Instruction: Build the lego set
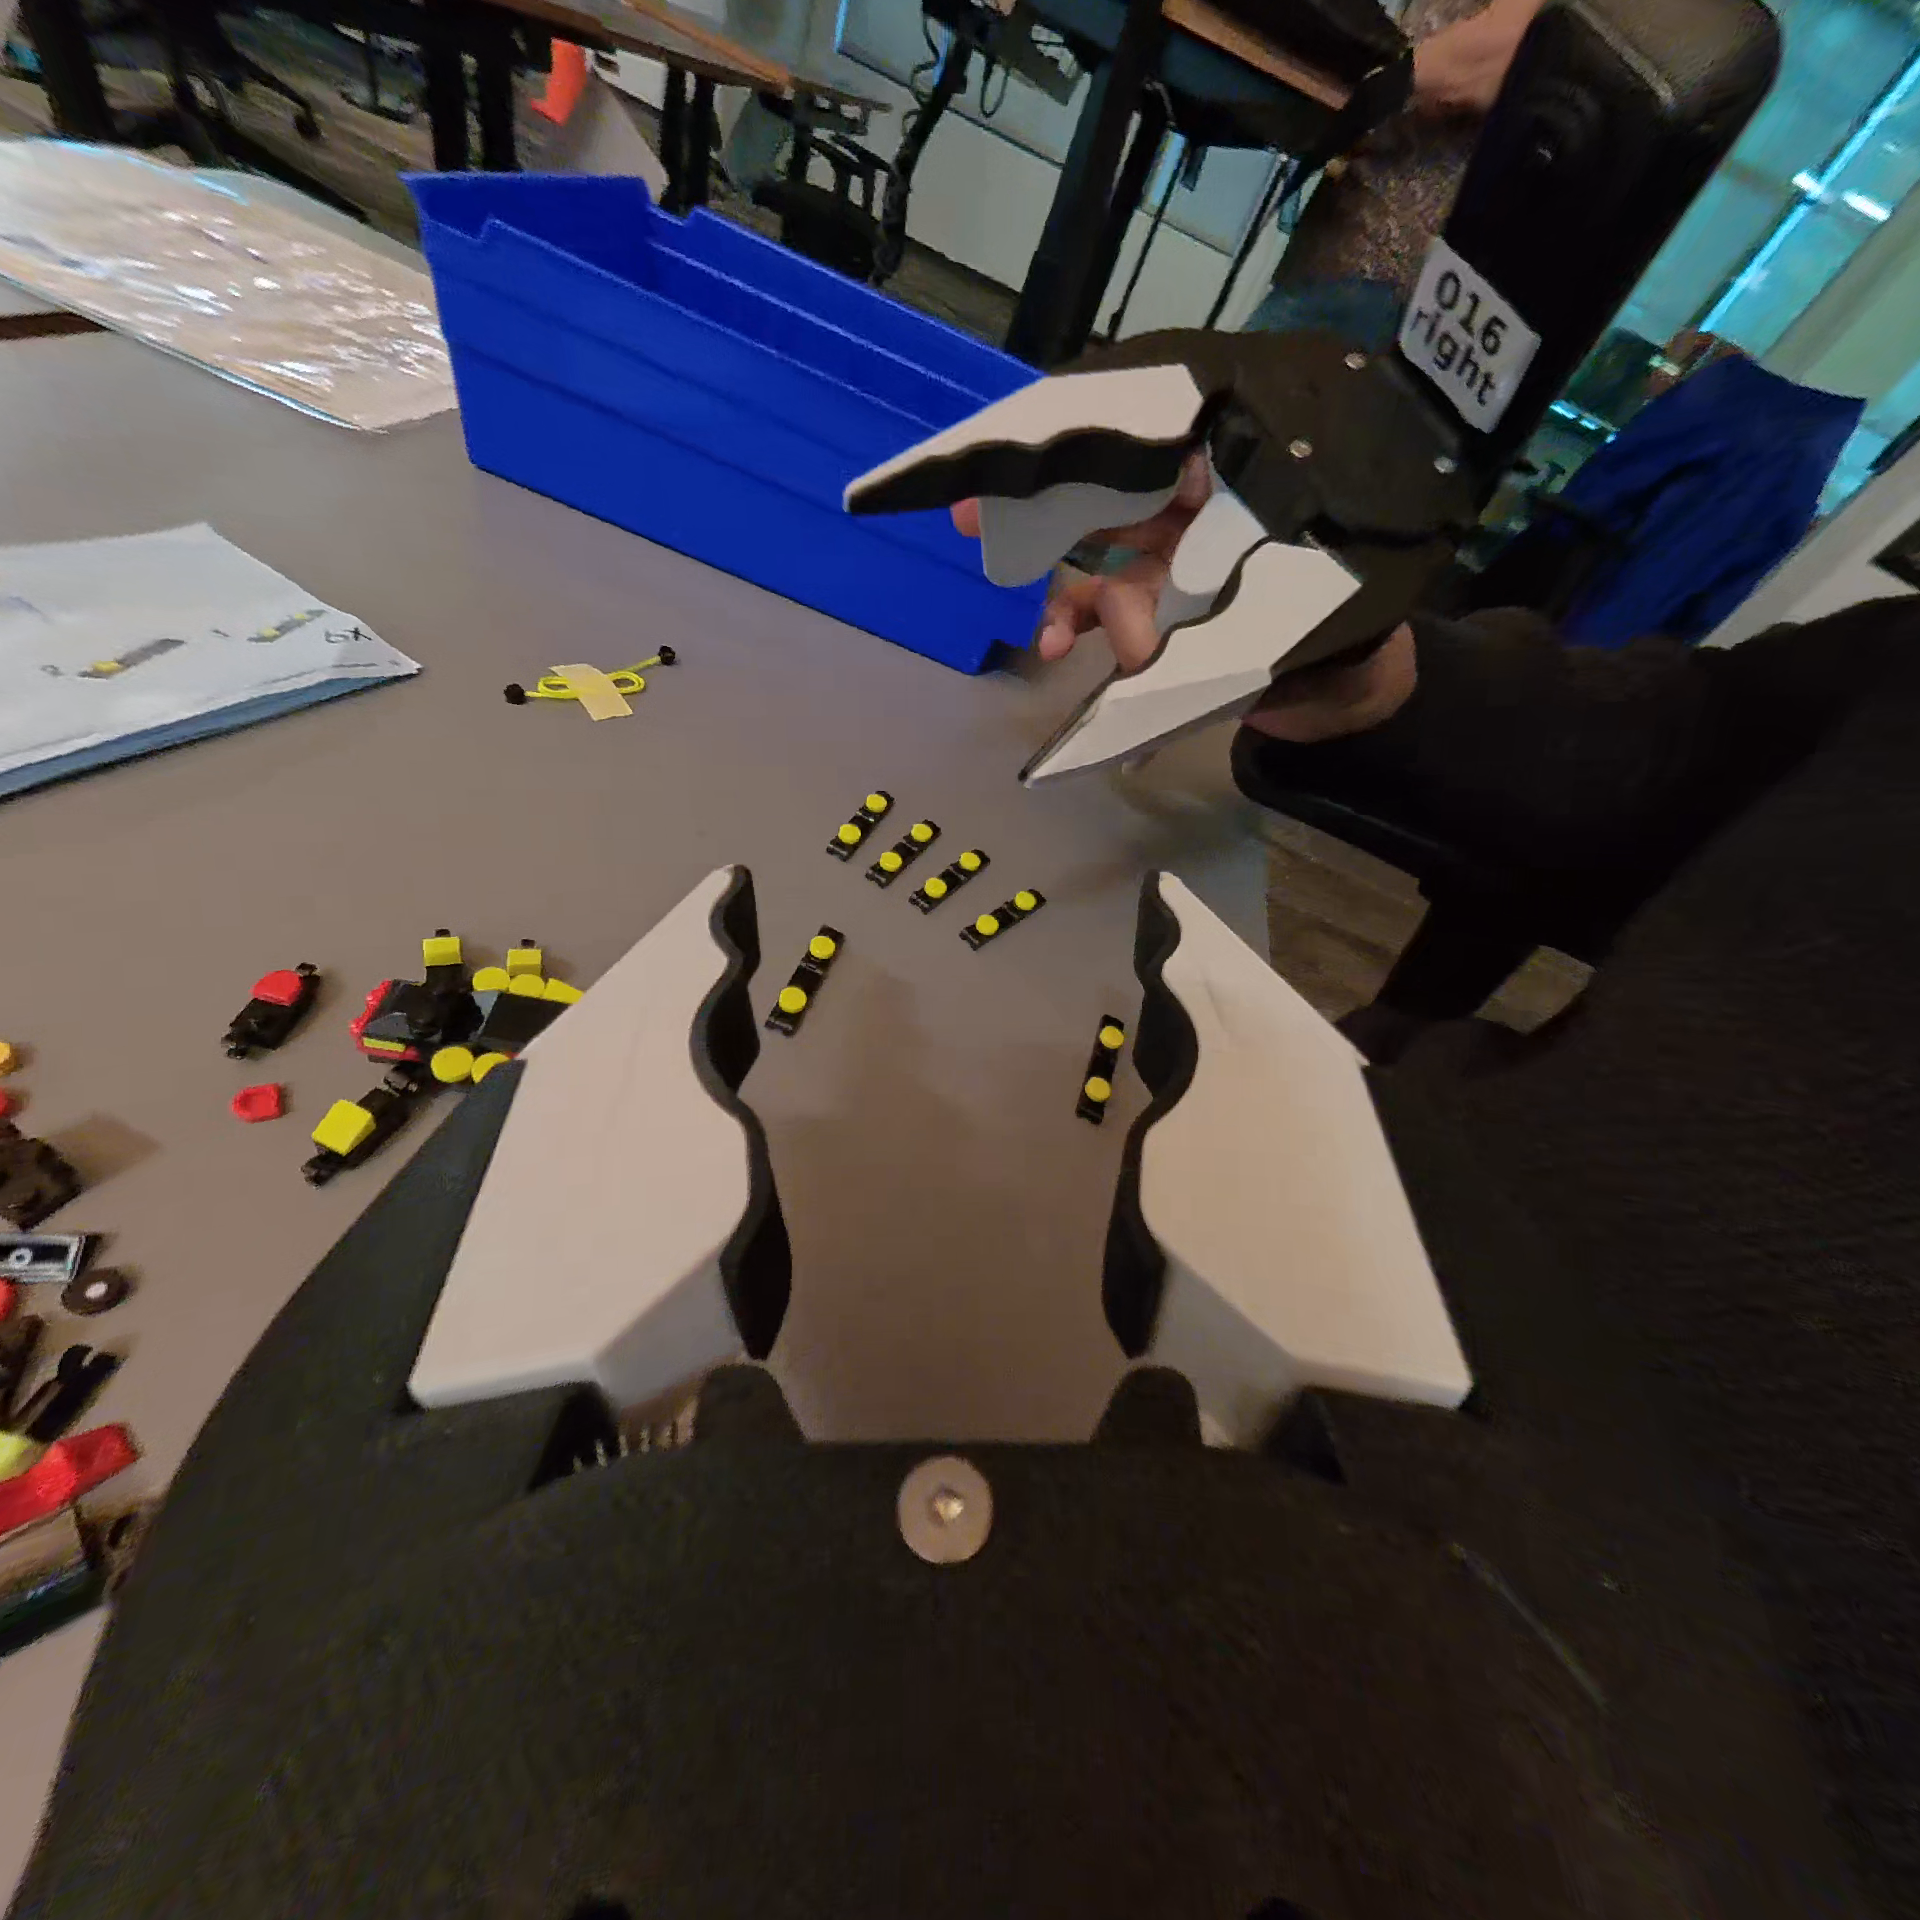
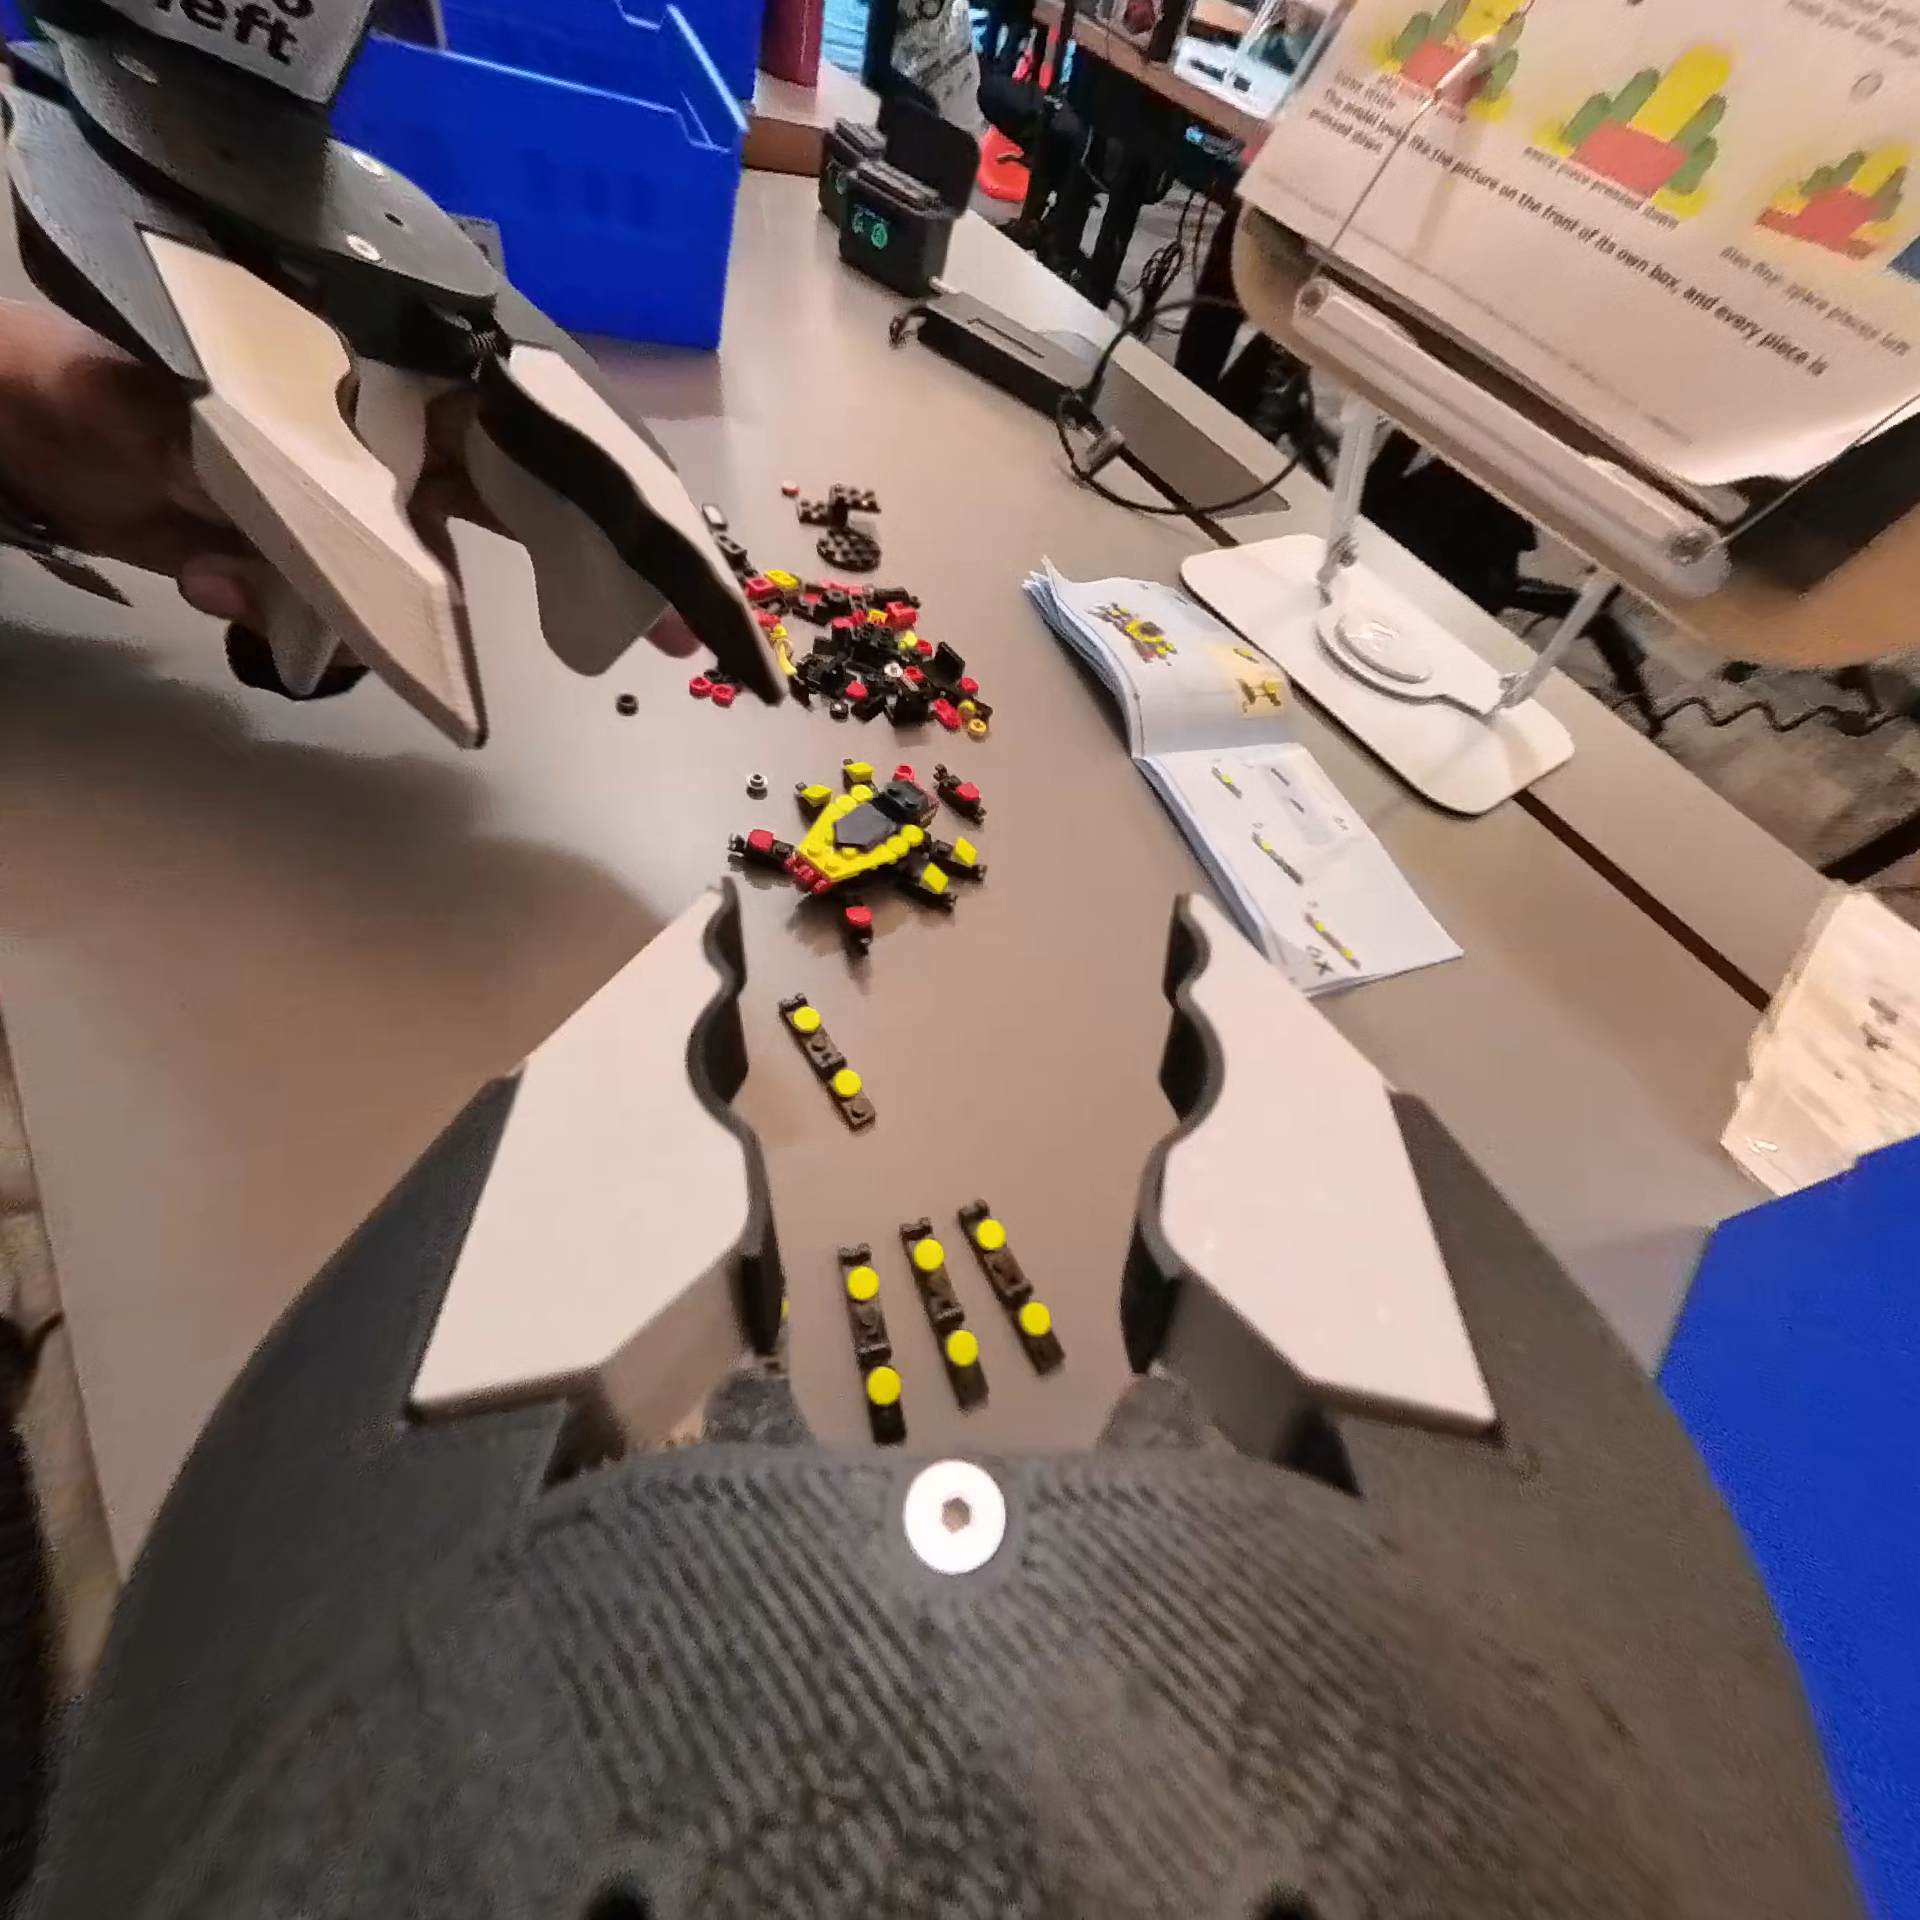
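Several black Lego strips with yellow round studs lie on the grey table. In the left wrist view four form a row (image 1: 930,871), one (image 1: 805,979) lies by my left finger and one (image 1: 1099,1065) by the other. My left gripper (image 1: 945,894) is open and empty above them. My right gripper (image 1: 940,636) hovers open beyond the row. In the right wrist view my right gripper (image 2: 954,904) is open and empty over three strips (image 2: 943,1309) and a single strip (image 2: 826,1060). The part-built yellow, black and red model (image 2: 862,842) sits just ahead. My left gripper (image 2: 623,712) is open at the upper left.
A pile of loose black, red and yellow pieces (image 2: 873,644) lies beyond the model. An open instruction booklet (image 2: 1236,769) is to the right, by a white stand base (image 2: 1382,665). A blue bin (image 1: 675,416) stands at the back. A taped yellow string (image 1: 587,686) lies near it. The row (image 1: 930,871) sits 12 cm or so from the ends of my right fingers. Look for it in the right wrist view (image 2: 888,1305) too.
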### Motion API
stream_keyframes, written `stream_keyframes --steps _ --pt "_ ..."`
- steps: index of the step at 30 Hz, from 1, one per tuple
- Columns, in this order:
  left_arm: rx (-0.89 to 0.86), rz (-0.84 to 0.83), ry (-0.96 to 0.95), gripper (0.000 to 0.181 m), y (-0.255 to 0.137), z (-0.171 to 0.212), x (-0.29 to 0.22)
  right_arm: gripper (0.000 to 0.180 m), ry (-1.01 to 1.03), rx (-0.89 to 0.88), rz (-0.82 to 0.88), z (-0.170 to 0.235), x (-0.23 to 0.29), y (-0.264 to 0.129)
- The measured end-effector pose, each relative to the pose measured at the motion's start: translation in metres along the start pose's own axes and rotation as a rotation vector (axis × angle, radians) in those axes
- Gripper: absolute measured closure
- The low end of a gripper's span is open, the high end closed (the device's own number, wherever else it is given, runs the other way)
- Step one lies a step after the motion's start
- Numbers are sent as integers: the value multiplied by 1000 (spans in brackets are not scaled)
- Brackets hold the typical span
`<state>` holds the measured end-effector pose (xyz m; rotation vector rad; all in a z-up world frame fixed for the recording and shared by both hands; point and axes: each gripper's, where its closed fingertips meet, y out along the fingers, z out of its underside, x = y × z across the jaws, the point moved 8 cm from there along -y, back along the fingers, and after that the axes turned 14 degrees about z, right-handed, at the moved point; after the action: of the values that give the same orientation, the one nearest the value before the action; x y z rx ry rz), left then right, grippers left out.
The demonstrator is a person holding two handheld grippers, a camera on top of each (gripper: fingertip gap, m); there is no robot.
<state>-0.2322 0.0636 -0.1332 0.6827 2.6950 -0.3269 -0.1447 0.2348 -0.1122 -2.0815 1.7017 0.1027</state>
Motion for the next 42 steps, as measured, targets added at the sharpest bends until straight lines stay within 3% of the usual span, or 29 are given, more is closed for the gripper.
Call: stream_keyframes --steps 9,12,13,16,19,23,26,30,33,36,37,40,42 --pt "95 -254 34 111 -6 9 11 106 -34 11 28 6 19 -5" --pt "94 -484 -43 127 -15 -2 37 110 59 10 15 11 8 -3" --pt "114 -473 -106 129 -12 -9 45 111 94 12 7 14 4 -3" --pt "208 -400 -223 125 12 -35 81 112 176 36 -22 21 -8 0" --pt "293 -448 -177 125 44 -57 132 113 237 40 -46 24 -18 1" --pt "468 -541 -122 120 84 -62 192 113 271 43 -44 29 -28 -3" --pt "549 -546 -113 119 101 -57 209 113 263 49 -37 32 -33 -3" --pt "595 -537 -155 145 105 -47 217 112 288 63 -61 37 -35 1" --pt "557 -547 -144 181 101 -50 220 112 327 76 -86 40 -37 4" --pt "501 -528 -171 181 98 -54 219 112 354 81 -90 41 -39 5" --pt "481 -522 -181 169 97 -55 218 112 358 85 -88 42 -39 5" --pt "459 -507 -189 110 101 -54 218 114 362 96 -88 44 -39 7" --pt "480 -527 -156 95 106 -51 219 115 361 101 -92 44 -39 9"
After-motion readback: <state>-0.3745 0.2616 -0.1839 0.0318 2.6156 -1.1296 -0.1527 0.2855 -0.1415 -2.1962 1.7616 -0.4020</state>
